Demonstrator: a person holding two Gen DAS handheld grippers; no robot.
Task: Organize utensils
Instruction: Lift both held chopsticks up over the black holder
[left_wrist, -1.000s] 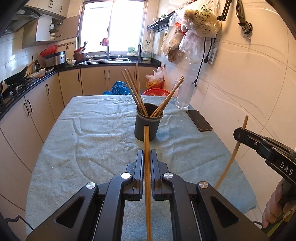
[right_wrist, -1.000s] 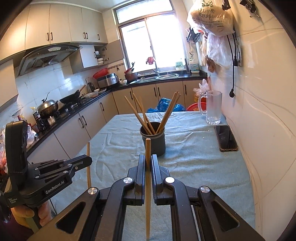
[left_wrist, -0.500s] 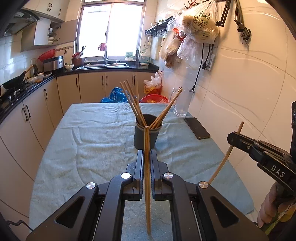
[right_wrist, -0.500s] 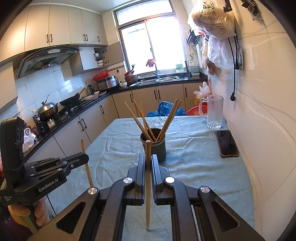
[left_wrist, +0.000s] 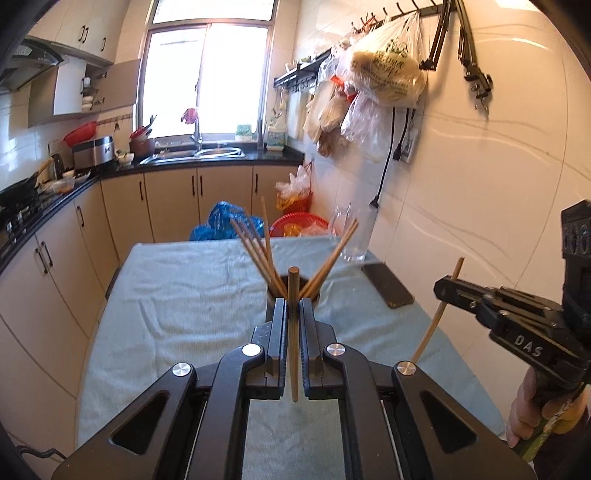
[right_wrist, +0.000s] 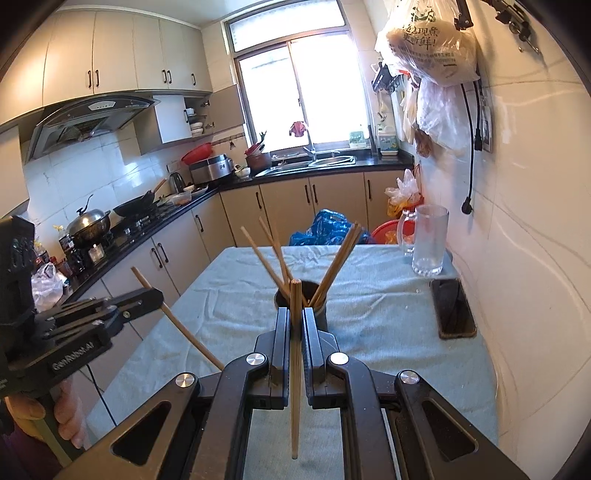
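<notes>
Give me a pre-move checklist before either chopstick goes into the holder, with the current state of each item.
1. Left gripper shut on its chopstick: ok.
2. Right gripper shut on its chopstick: ok.
3. Dark holder cup upright on the cloth-covered table: ok.
4. Room in the cup among the chopsticks already inside: ok, middle looks free.
5. Grippers apart from each other: ok.
6. Chopstick tips above the cup rim: cannot tell.

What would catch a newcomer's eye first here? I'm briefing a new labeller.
Probably the left gripper and right gripper, each shut on a single wooden chopstick. Just beyond them on the cloth-covered table stands a dark cup holding splayed chopsticks.
</notes>
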